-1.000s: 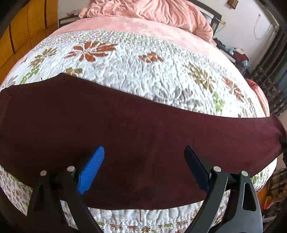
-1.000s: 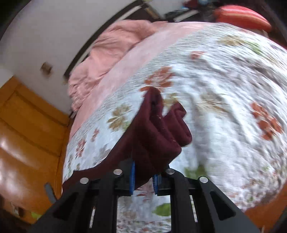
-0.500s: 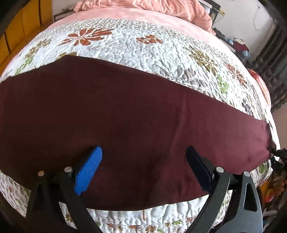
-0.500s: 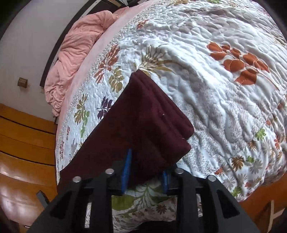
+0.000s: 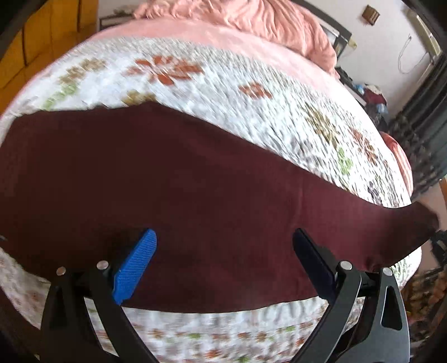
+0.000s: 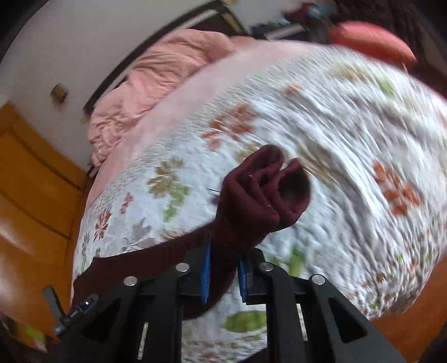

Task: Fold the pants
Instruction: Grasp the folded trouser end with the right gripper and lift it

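Lying across the near part of the bed, the dark maroon pants are spreading in a long flat band over the white floral quilt, running from the left edge of the bed to its right corner. Over the left-hand stretch, the left gripper is hovering above the cloth with its jaws opening wide; its blue pads are standing well apart, and nothing is pinched between them. Behind the quilt, a pink blanket is sitting bunched at the head of the bed, with an orange wooden cabinet off to the left. At the right end, the right gripper is closing on the bunched end of the pants, the fabric squeezed tightly between the pads and folding up in a wad above the quilt. Both views are blurring.
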